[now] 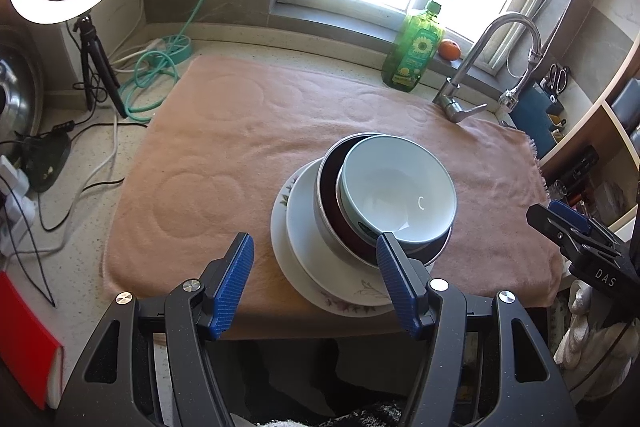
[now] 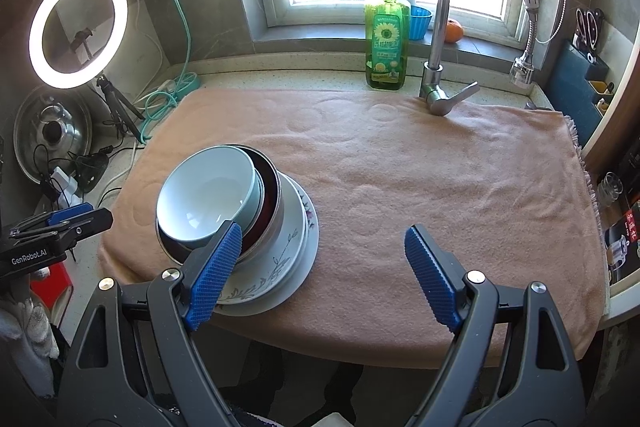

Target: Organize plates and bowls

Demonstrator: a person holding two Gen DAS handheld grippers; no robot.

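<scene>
Plates [image 1: 304, 227] and bowls sit stacked on the towel [image 1: 224, 147] near the table's front edge, the pale bowl [image 1: 396, 187] tilted inside the dark bowl [image 1: 332, 211]. The left claw [image 1: 316, 283] gapes empty, seemingly ready to grip.

From the right wrist, the stack [image 2: 236, 211] lies left; the right claw [image 2: 320, 275] spreads wide over bare towel, holding nothing.

A pale blue bowl [image 2: 208, 195] sits tilted in a dark metal bowl [image 2: 269, 195] on stacked plates [image 2: 294, 247], all on the pink towel [image 2: 440, 187]. The right tool [image 2: 322, 237] hovers spread wide, holding nothing.

Pale blue bowl [image 1: 396, 187]; floral-sprig white plates [image 2: 280, 255]; peach towel [image 1: 240, 147]; green soap bottle [image 2: 387, 39].
</scene>
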